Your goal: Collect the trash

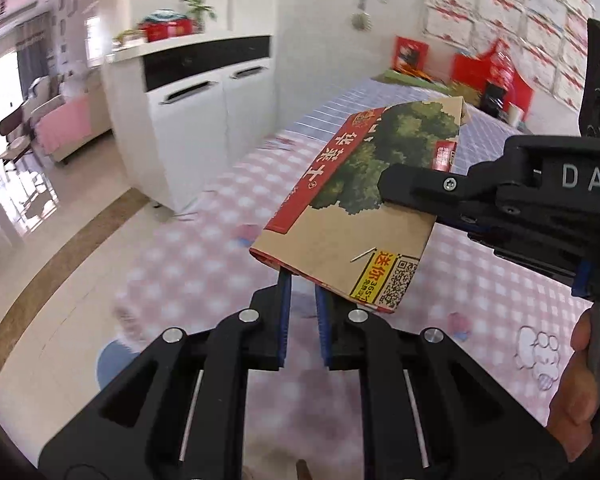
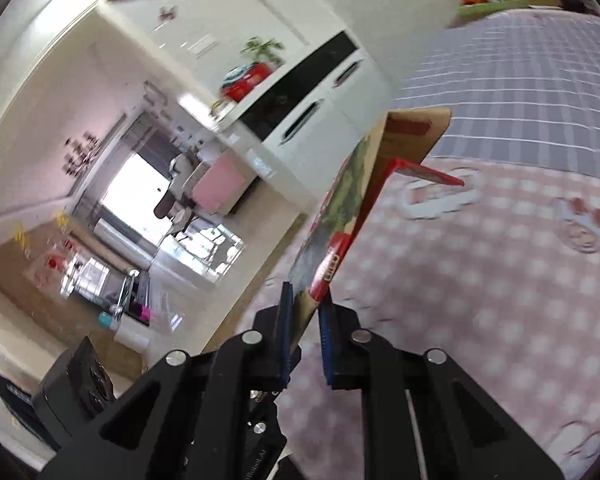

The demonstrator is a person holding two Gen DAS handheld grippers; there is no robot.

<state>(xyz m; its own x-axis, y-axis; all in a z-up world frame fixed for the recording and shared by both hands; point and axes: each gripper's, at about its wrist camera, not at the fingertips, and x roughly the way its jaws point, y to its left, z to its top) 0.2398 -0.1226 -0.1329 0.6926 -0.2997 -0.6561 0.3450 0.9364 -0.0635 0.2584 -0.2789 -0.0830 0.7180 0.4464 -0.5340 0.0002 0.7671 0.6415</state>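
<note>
A flattened cardboard carton [image 1: 364, 200], brown with a green tree picture, a red band and a QR code, hangs in the air above a pink checked bed. My left gripper [image 1: 302, 286] has its blue-padded jaws at the carton's lower edge, with a narrow gap between them. My right gripper [image 1: 396, 196] comes in from the right and is shut on the carton's right side. In the right wrist view the carton [image 2: 340, 208] stands edge-on between the fingers of the right gripper [image 2: 306, 300].
The pink checked bedcover [image 1: 204, 276] turns into a grey checked cover [image 1: 340, 100] farther back. A white cabinet [image 1: 204, 112] stands left of the bed. Red boxes [image 1: 488, 72] sit at the bed's far end. Glossy floor [image 1: 40, 216] lies to the left.
</note>
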